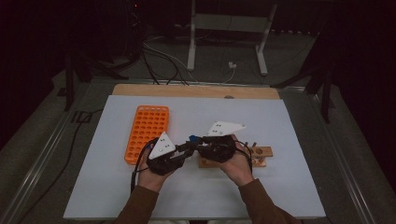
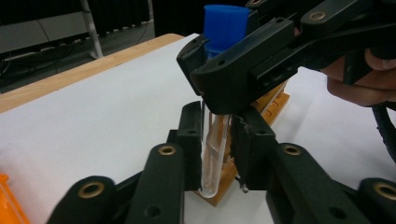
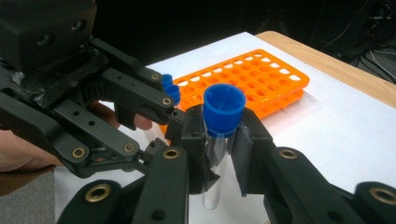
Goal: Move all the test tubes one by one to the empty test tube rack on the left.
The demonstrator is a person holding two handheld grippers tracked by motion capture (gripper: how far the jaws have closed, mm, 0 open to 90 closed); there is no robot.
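Both grippers clamp one clear plastic test tube with a blue cap (image 3: 223, 108) above the white table mat (image 1: 280, 121): the right gripper (image 3: 219, 140) pinches just under the cap, the left gripper (image 2: 215, 144) squeezes the lower glassy part. If the hands pull unevenly, the tube could slip, tilt, or knock the wooden rack (image 1: 261, 151) beside them; the orange plastic rack (image 1: 147, 130) stands farther left.
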